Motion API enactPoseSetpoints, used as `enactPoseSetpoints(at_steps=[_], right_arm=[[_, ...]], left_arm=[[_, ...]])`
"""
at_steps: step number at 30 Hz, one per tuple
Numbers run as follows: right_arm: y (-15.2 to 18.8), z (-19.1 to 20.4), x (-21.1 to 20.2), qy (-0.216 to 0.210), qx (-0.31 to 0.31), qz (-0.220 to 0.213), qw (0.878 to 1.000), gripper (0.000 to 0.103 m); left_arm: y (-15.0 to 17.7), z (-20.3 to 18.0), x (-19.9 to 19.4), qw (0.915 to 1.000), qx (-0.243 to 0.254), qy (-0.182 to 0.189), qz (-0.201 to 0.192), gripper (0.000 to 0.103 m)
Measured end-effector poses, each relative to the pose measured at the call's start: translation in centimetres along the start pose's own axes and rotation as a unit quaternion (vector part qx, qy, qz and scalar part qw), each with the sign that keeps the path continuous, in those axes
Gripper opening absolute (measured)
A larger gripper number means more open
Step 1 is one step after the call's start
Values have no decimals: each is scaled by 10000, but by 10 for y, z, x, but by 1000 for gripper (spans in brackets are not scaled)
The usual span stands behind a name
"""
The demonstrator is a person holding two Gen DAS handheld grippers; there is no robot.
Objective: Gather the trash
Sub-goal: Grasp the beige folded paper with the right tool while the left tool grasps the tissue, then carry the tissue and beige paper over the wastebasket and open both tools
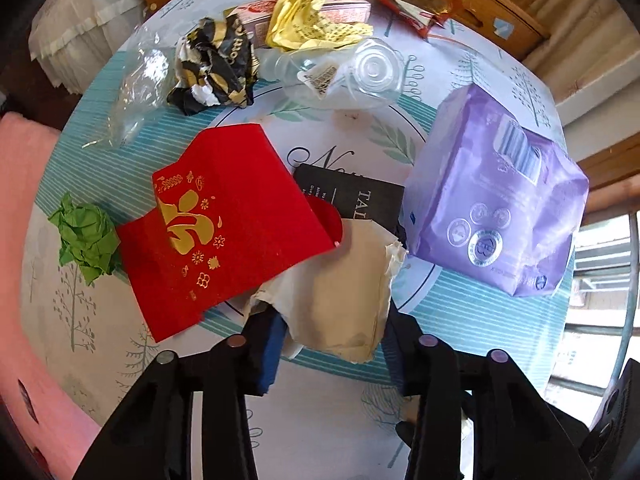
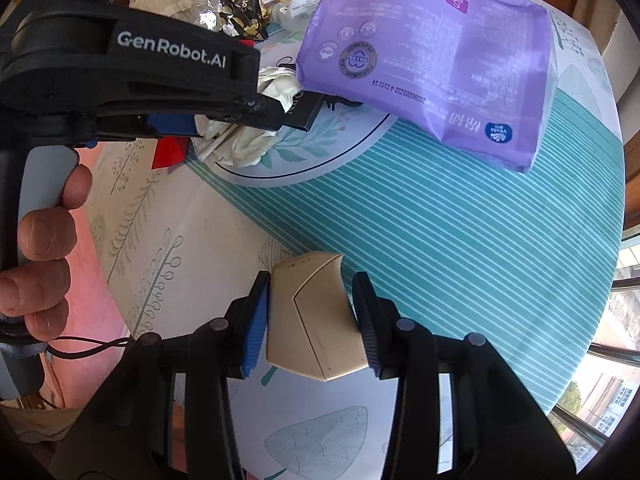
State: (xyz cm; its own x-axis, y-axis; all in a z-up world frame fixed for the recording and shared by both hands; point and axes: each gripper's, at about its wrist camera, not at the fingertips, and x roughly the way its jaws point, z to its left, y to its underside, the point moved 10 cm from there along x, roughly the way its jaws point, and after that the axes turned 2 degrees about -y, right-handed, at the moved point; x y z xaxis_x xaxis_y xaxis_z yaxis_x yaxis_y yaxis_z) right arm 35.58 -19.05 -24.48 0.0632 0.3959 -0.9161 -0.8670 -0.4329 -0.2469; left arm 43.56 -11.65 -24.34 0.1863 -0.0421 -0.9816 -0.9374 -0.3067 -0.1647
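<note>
**At the bottom centre: tissue wad pinched, beige box held**

Low in the left wrist view, the left hand-held gripper (image 1: 334,344) has its jaws clamped on a crumpled cream tissue wad (image 1: 340,300), lying on the surface (image 1: 460,316) against the red envelope (image 1: 224,232). Soft, light and compressible, it probably needs a bite through its bulk, not a loose torn edge. The right hand-held gripper (image 2: 310,316) grips a stiff beige box (image 2: 314,316) by its flat sides.

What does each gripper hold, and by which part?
Left gripper: the crumpled cream paper, by its near edge. Right gripper: the beige box, by two opposite sides.
</note>
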Motion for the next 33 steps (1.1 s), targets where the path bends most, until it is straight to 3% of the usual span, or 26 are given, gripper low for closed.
enactPoseSetpoints(at_steps=[9, 17, 26, 33], right_arm=[[11, 12, -15, 25, 209, -196, 9996, 38], [29, 32, -36, 98, 560, -435, 9974, 38], [65, 108, -56, 231, 913, -807, 9923, 38], [128, 181, -53, 496, 1644, -1188, 9780, 38]], left_arm=[[35, -2, -34, 9986, 416, 330, -39, 20], [82, 27, -77, 9940, 799, 714, -204, 19], [172, 102, -129, 9819, 1589, 946, -417, 19], [255, 166, -126, 9662, 2332, 1049, -313, 19]])
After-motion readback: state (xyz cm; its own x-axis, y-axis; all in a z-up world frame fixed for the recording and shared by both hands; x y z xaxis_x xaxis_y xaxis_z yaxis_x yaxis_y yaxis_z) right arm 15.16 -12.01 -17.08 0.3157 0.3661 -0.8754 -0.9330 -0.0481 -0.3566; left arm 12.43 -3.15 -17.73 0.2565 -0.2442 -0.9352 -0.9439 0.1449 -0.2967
